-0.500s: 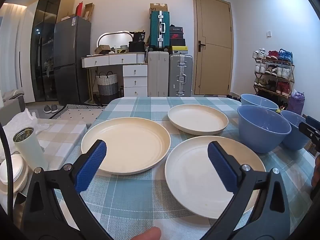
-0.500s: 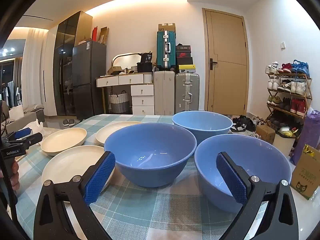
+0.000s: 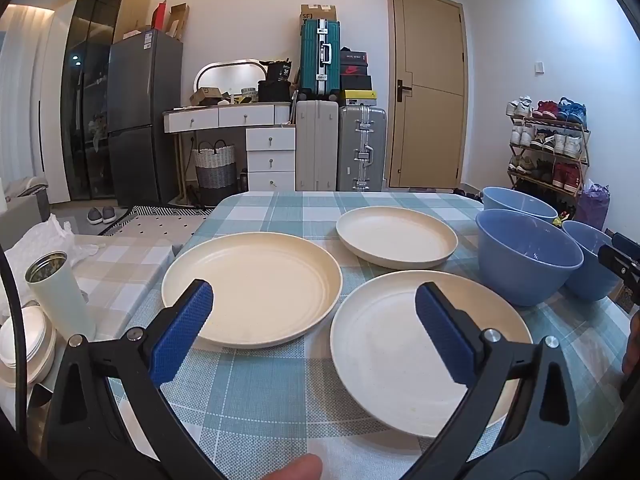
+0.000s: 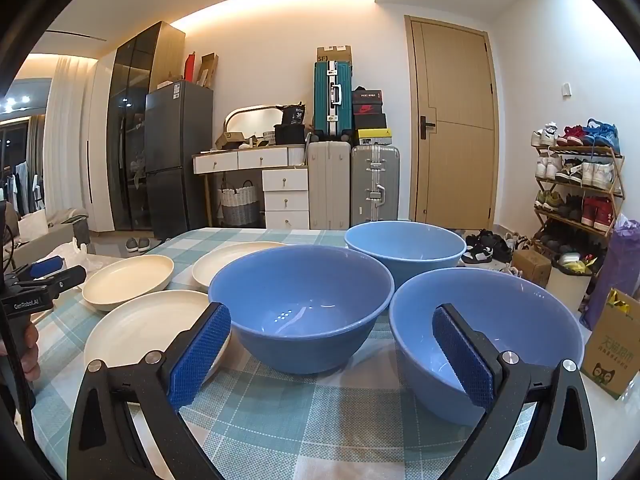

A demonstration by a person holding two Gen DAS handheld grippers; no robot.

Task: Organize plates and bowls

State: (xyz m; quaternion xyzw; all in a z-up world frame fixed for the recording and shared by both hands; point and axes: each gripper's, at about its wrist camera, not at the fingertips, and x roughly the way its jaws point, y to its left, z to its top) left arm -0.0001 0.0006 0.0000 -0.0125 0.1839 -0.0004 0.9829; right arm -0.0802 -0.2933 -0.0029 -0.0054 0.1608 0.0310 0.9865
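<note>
Three cream plates lie on the checked tablecloth: a left plate (image 3: pixel 252 288), a near right plate (image 3: pixel 396 344) and a far plate (image 3: pixel 396 236). Three blue bowls stand to their right: a middle bowl (image 4: pixel 300 304), a far bowl (image 4: pixel 404 244) and a near right bowl (image 4: pixel 512 320). My left gripper (image 3: pixel 314 320) is open and empty, above the near edges of the two front plates. My right gripper (image 4: pixel 332 348) is open and empty, in front of the middle and near right bowls. The left gripper also shows in the right wrist view (image 4: pixel 40 280).
A pale green open flask (image 3: pixel 60 292) and a white lidded container (image 3: pixel 24 340) stand on a lower surface at left. A cardboard box (image 4: pixel 612 352) sits by the table's right edge. Suitcases, drawers and a shoe rack stand beyond the table.
</note>
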